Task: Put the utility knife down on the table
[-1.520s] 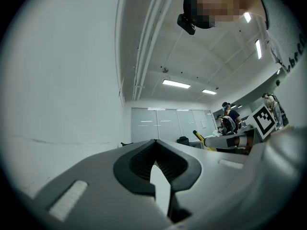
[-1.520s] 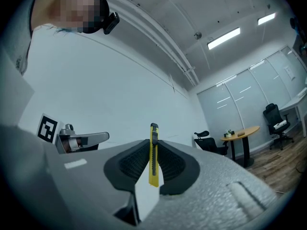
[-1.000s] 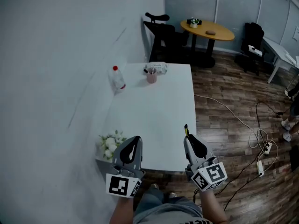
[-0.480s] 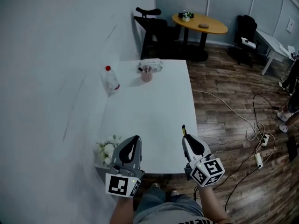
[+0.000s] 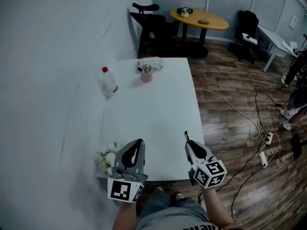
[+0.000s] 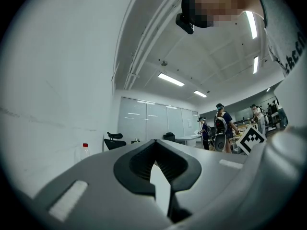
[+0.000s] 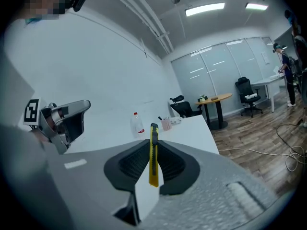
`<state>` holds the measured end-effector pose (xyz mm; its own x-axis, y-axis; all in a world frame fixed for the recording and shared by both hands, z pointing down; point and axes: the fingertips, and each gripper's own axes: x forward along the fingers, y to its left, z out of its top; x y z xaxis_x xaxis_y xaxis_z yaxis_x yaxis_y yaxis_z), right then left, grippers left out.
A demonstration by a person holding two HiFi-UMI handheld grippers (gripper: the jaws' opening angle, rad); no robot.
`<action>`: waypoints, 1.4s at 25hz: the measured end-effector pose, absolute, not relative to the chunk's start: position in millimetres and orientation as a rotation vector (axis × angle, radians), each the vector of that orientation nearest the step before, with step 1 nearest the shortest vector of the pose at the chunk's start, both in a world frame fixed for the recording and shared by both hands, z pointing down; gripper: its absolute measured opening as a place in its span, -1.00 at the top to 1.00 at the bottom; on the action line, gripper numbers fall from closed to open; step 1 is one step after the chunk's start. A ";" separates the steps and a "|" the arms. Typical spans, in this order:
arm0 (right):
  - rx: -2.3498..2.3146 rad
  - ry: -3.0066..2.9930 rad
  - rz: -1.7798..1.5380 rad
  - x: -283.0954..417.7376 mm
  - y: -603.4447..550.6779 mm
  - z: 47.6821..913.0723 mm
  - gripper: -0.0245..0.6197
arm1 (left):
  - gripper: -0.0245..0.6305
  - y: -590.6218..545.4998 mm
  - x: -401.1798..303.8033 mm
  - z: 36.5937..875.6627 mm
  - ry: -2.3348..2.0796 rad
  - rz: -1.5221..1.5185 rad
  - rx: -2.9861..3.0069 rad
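Observation:
A yellow utility knife (image 7: 153, 152) stands clamped between the jaws of my right gripper (image 7: 152, 147), its tip sticking out past them. In the head view the right gripper (image 5: 190, 145) hangs over the near right corner of the white table (image 5: 153, 114), and the utility knife (image 5: 185, 136) pokes forward from it. My left gripper (image 5: 136, 150) hovers over the near left edge of the table, jaws together with nothing between them. From the left gripper view, the left gripper (image 6: 154, 159) points up across the room.
A clear bottle with a red cap (image 5: 106, 81), a pink pen cup (image 5: 146, 74) and a crumpled wrapper (image 5: 151, 63) stand at the table's far end. White flowers (image 5: 108, 157) sit at the near left corner. Cables and a power strip (image 5: 263, 157) lie on the floor to the right.
The head view has shifted: the table and room slid left and up a little. Both grippers keep about the same pose, the knife still held in the right one.

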<state>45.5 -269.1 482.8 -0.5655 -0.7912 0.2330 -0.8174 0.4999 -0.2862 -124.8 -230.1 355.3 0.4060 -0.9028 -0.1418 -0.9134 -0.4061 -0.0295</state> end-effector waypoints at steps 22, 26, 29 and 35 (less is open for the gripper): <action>1.381 -2.355 0.755 25.0 -281.9 586.4 0.77 | 0.88 -257.4 -152.0 379.9 1.619 0.119 -2.633; 1.376 -2.296 0.752 27.3 -284.0 602.6 0.77 | 0.88 -262.2 -154.4 383.9 1.613 0.121 -2.649; 1.376 -2.253 0.750 29.8 -284.6 615.3 0.76 | 0.88 -264.4 -155.9 387.6 1.610 0.122 -2.660; 1.372 -2.191 0.758 33.4 -286.0 633.2 0.76 | 0.88 -268.7 -158.0 392.3 1.609 0.114 -2.672</action>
